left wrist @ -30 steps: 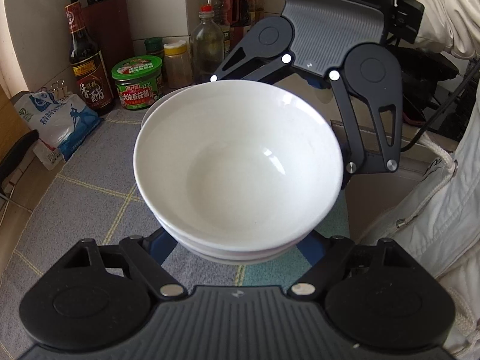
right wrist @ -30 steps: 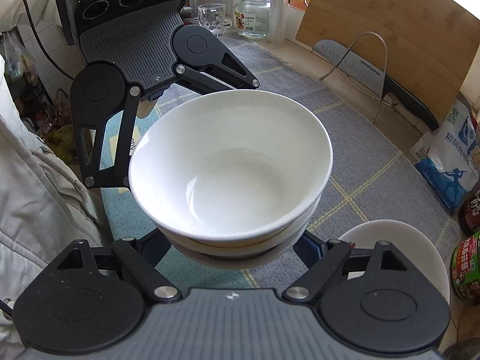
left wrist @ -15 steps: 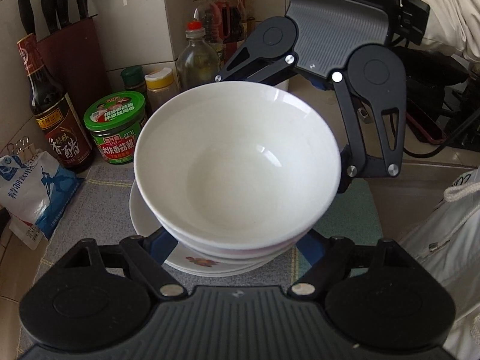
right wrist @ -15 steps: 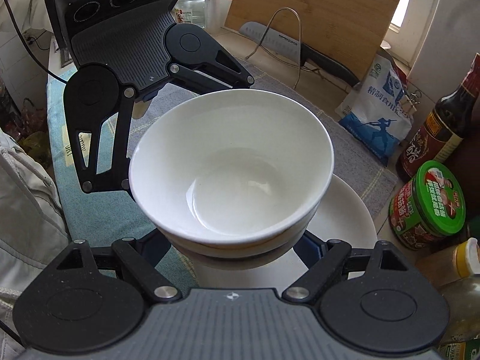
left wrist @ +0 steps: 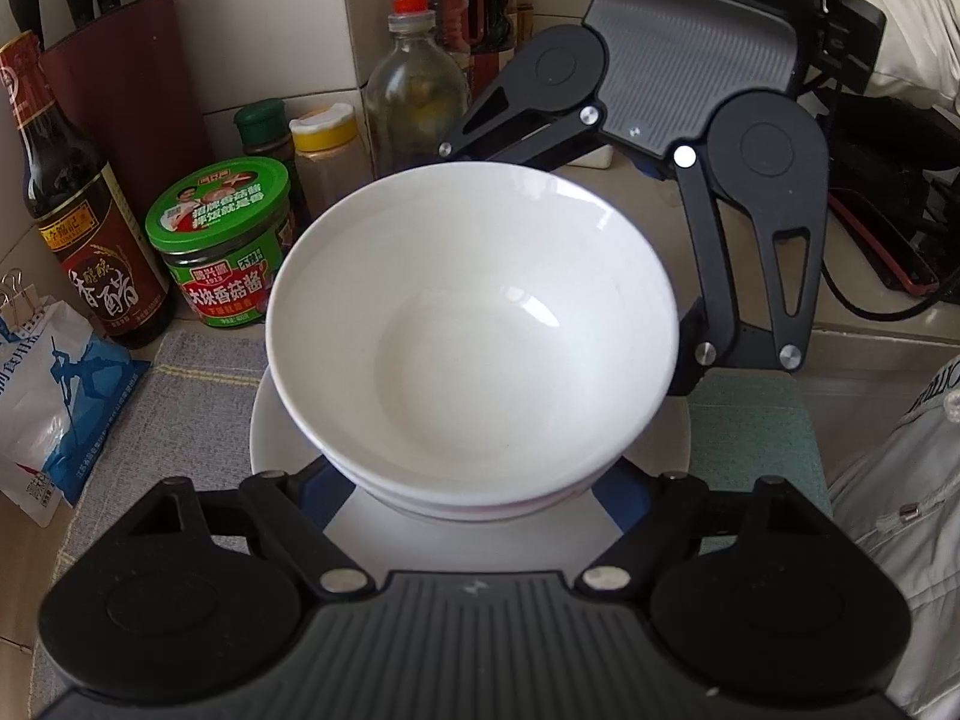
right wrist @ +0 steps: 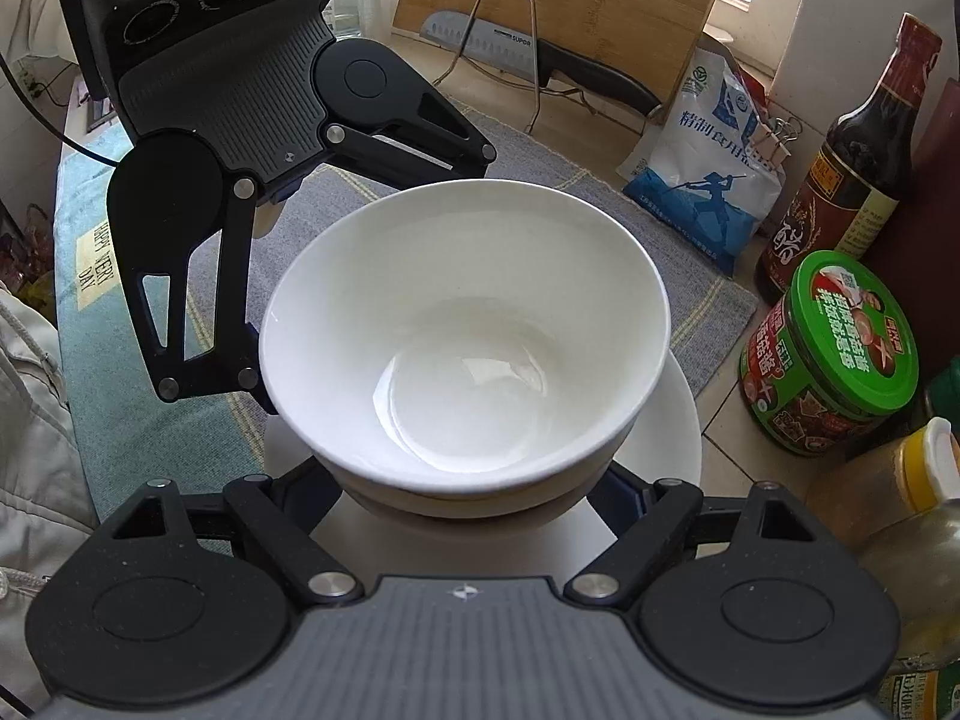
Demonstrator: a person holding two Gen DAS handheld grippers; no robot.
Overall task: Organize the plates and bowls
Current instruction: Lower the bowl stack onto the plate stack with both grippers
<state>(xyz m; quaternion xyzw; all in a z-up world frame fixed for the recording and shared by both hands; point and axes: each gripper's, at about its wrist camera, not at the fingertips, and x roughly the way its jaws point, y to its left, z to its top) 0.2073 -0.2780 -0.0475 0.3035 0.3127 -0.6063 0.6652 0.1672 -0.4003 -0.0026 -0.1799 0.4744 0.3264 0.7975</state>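
A stack of white bowls (left wrist: 474, 324) nested inside each other is held from two opposite sides. My left gripper (left wrist: 474, 486) is shut on the lower part of the stack, its blue pads against the bowl wall. My right gripper (right wrist: 468, 498) is shut on the same stack (right wrist: 462, 330) from the far side. Directly under the stack lies a white plate (left wrist: 288, 438), also seen in the right wrist view (right wrist: 672, 438). The bowls sit very close over the plate; I cannot tell whether they touch it.
Close behind the plate stand a green-lidded jar (left wrist: 222, 240), a dark vinegar bottle (left wrist: 90, 228), spice jars (left wrist: 324, 150), a clear bottle (left wrist: 414, 84) and a knife block (left wrist: 120, 90). A salt bag (right wrist: 702, 180), cutting board and knife (right wrist: 540, 60) line the wall. A person's pale jacket (left wrist: 900, 480) is beside the counter.
Both grippers carried the bowl stack across the grey mat toward the jars and bottles and slightly down. The white plate has come to lie right under the stack.
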